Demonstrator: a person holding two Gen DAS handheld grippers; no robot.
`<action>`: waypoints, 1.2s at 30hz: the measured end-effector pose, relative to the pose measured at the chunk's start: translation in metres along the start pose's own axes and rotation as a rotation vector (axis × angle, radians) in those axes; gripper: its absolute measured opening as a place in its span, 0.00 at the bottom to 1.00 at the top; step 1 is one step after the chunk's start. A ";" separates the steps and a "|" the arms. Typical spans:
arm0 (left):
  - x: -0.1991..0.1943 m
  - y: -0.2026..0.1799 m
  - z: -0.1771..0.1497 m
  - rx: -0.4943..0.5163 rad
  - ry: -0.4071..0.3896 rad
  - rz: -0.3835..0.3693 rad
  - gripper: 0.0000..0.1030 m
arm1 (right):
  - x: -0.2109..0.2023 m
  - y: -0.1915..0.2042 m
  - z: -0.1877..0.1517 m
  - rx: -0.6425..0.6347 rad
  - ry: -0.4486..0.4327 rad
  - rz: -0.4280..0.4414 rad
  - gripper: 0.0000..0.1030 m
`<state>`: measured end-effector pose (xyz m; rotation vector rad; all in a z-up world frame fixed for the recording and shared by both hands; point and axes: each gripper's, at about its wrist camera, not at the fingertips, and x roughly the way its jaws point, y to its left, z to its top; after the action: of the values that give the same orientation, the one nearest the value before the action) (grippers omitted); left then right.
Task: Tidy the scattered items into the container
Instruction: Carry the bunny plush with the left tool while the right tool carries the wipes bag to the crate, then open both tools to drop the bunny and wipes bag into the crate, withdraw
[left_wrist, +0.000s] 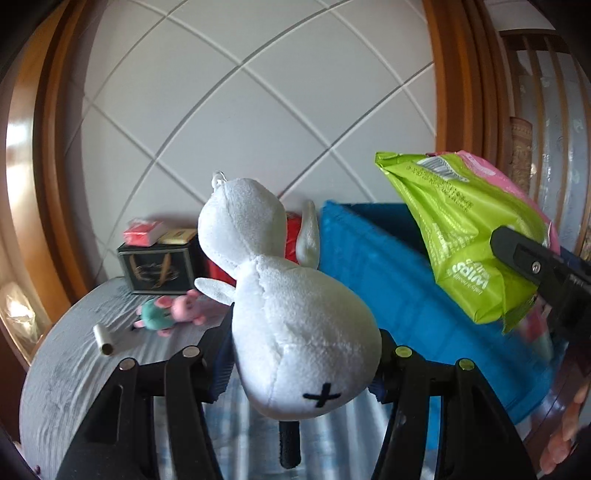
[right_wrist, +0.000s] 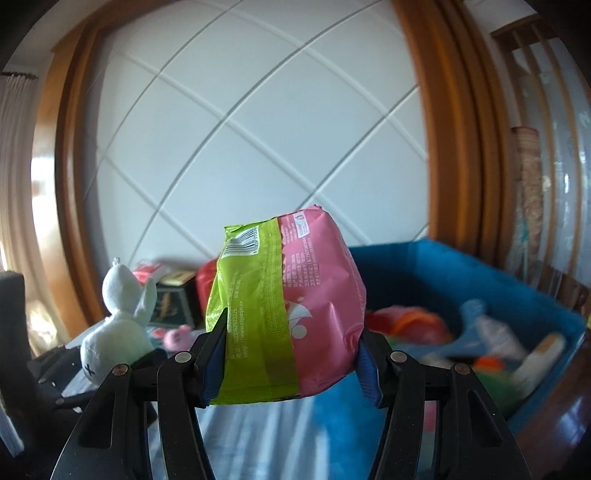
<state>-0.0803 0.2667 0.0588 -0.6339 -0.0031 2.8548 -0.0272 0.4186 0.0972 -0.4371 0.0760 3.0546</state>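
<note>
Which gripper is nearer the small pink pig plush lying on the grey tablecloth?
Left. The left gripper, clamping the white plush toy, sits just this side of the pink pig plush; the right gripper, holding the green-and-pink packet, is farther right, by the blue fabric bin.

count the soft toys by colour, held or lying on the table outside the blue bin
white: 1, the white plush toy held in the left gripper
pink and teal: 1, the pink plush toy on the table
total: 2

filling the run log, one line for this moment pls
left gripper: holds white plush | right gripper: holds wipes pack | blue bin: ahead, partly filled
</note>
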 end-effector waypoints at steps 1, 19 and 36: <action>0.000 -0.023 0.006 -0.006 -0.008 -0.012 0.55 | -0.008 -0.022 0.003 -0.003 -0.010 -0.003 0.56; 0.090 -0.297 0.011 0.107 0.208 -0.025 0.56 | 0.024 -0.280 -0.027 0.065 0.131 -0.096 0.56; 0.082 -0.295 0.007 0.090 0.247 0.036 0.79 | 0.034 -0.310 -0.042 0.099 0.170 -0.085 0.92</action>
<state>-0.0936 0.5721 0.0457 -0.9702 0.1762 2.7719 -0.0292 0.7269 0.0346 -0.6739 0.2096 2.9086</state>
